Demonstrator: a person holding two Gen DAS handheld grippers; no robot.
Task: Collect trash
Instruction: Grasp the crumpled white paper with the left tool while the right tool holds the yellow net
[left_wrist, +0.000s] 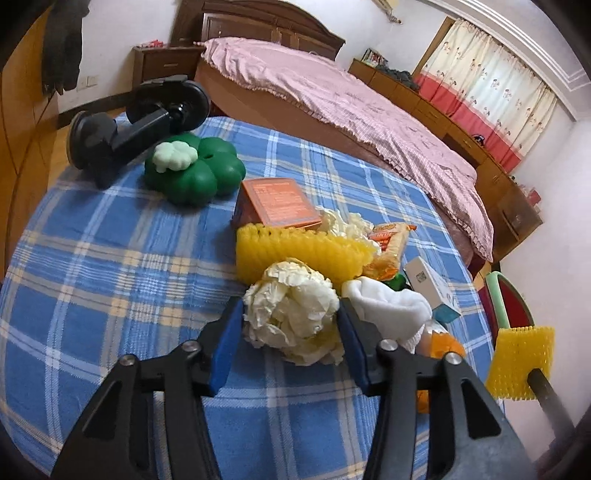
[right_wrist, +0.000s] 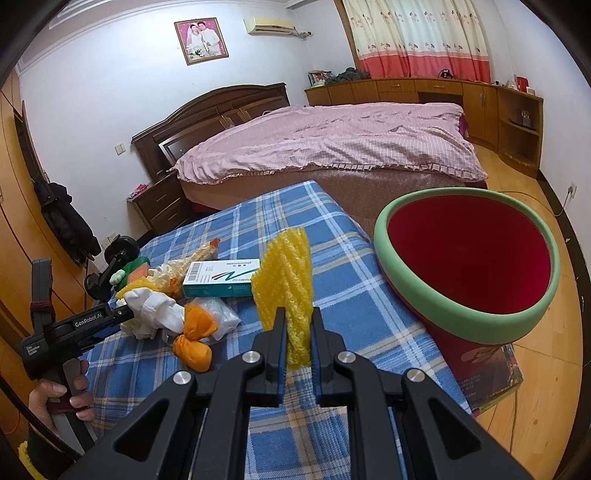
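Note:
My left gripper (left_wrist: 291, 317) has its blue-padded jaws around a crumpled cream paper ball (left_wrist: 291, 314) on the blue checked tablecloth (left_wrist: 110, 258), touching both sides. My right gripper (right_wrist: 298, 332) is shut on a yellow foam net sleeve (right_wrist: 286, 277) and holds it above the table, left of the red bin with a green rim (right_wrist: 469, 258). The held sleeve (left_wrist: 521, 358) and the bin's edge (left_wrist: 498, 295) also show at the right of the left wrist view. More trash lies on the table: another yellow foam net (left_wrist: 295, 251), an orange box (left_wrist: 277, 203), a white tissue (left_wrist: 388, 302).
A green clover-shaped toy (left_wrist: 195, 173) and a black suction mount (left_wrist: 136, 125) sit at the table's far left. A white and teal medicine box (right_wrist: 221, 278), an orange wrapper (right_wrist: 195, 339) and a snack packet (left_wrist: 388, 243) lie among the trash. A pink-covered bed (right_wrist: 332, 144) stands behind.

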